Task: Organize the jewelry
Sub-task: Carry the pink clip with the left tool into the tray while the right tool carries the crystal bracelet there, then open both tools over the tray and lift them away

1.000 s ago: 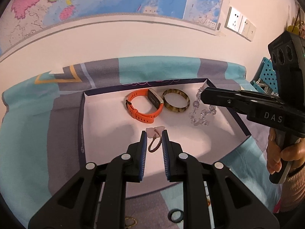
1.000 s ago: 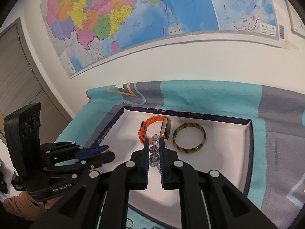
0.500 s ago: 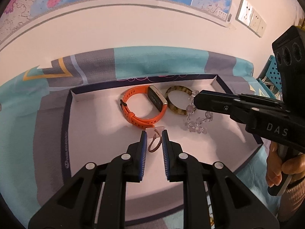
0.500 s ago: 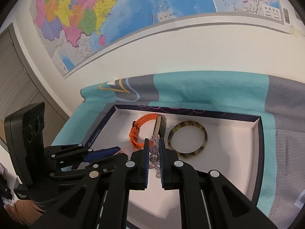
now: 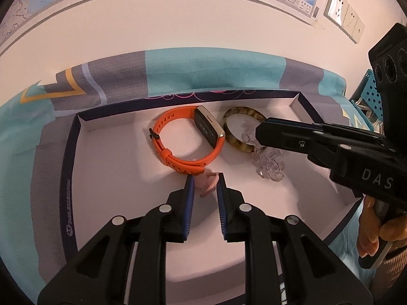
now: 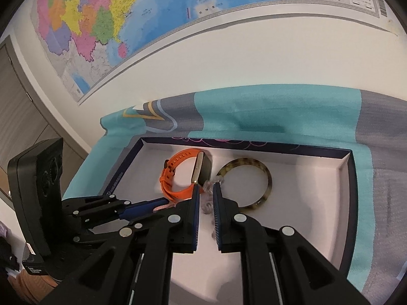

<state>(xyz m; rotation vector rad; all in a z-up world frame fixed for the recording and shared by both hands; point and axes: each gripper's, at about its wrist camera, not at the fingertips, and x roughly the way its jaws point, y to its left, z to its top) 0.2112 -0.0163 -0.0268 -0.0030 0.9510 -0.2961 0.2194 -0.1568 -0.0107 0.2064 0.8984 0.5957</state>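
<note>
Both grippers have dropped low into the white tray point(image 5: 76, 157), the left gripper point(image 5: 204, 181) pinching a pink chain point(image 5: 209, 183), the right gripper point(image 6: 204, 193) pinching the clear bead bracelet point(image 5: 269, 165), jaws just starting to ease apart, so set-down looks imminent.

A shallow tray point(image 5: 70, 178) lies on a cloth point(image 5: 203, 68) against the wall. In the tray, a watch point(image 5: 187, 139) sits toward twelve o'clock, with a bangle point(image 5: 235, 141) just beside it at three o'clock. A bead bracelet point(image 5: 269, 165) lies at the bangle's five o'clock, touching it. A small braided cord point(image 5: 209, 181) lies at the watch's six o'clock.
</note>
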